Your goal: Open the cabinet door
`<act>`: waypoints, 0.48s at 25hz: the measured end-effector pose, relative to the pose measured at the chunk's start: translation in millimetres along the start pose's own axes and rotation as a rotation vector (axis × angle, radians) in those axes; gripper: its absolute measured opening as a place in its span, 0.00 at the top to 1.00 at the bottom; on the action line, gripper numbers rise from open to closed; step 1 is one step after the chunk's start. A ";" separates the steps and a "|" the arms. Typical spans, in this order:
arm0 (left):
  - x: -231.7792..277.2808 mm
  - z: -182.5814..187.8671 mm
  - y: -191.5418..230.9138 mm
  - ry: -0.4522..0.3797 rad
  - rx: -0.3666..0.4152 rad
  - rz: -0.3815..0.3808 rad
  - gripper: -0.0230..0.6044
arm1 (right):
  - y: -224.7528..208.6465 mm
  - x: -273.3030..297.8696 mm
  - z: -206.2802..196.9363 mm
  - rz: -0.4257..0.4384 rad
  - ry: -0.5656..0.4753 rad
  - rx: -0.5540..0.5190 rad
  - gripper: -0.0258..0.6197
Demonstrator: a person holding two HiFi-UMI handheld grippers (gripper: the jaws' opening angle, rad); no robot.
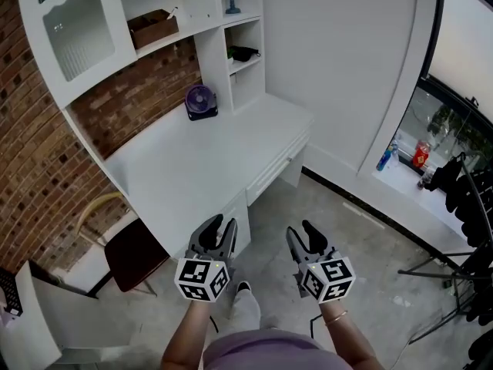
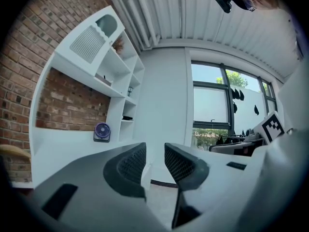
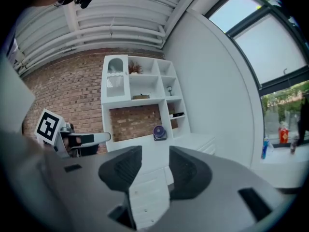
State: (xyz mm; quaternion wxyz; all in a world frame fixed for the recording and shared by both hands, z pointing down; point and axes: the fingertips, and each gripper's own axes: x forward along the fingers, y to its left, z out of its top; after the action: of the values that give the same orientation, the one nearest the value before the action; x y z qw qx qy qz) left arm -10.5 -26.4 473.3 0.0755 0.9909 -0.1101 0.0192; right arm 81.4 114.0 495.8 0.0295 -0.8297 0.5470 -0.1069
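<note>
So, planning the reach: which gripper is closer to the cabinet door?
Left. The left gripper hangs by the desk, far from the cabinet door; the right gripper hangs over the floor, farther still.

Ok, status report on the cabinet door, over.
Left gripper open, empty. Right gripper open, empty. Cabinet door shut, untouched, up left above the desk. Desk and chair stand between.

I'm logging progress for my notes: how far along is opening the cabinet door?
Done: nothing yet; the cabinet door looks shut. In hand: nothing; the left gripper and right gripper are both open and empty, held short of the desk. Left: reach the door, grip it and swing it open.
</note>
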 end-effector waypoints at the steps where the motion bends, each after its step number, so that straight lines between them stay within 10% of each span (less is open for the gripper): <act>1: 9.4 4.9 12.0 -0.005 0.004 0.004 0.80 | -0.7 15.6 5.0 0.005 -0.004 0.000 0.70; 12: 92.1 73.9 136.7 -0.081 0.080 0.051 0.76 | 21.2 177.2 70.0 0.100 -0.080 -0.032 0.69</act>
State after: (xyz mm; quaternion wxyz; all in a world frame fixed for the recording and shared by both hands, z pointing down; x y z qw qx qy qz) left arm 50.6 -189.5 425.2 0.0308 0.9899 -0.1373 -0.0145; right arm 144.0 -61.2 449.7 0.0431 -0.8053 0.5879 -0.0633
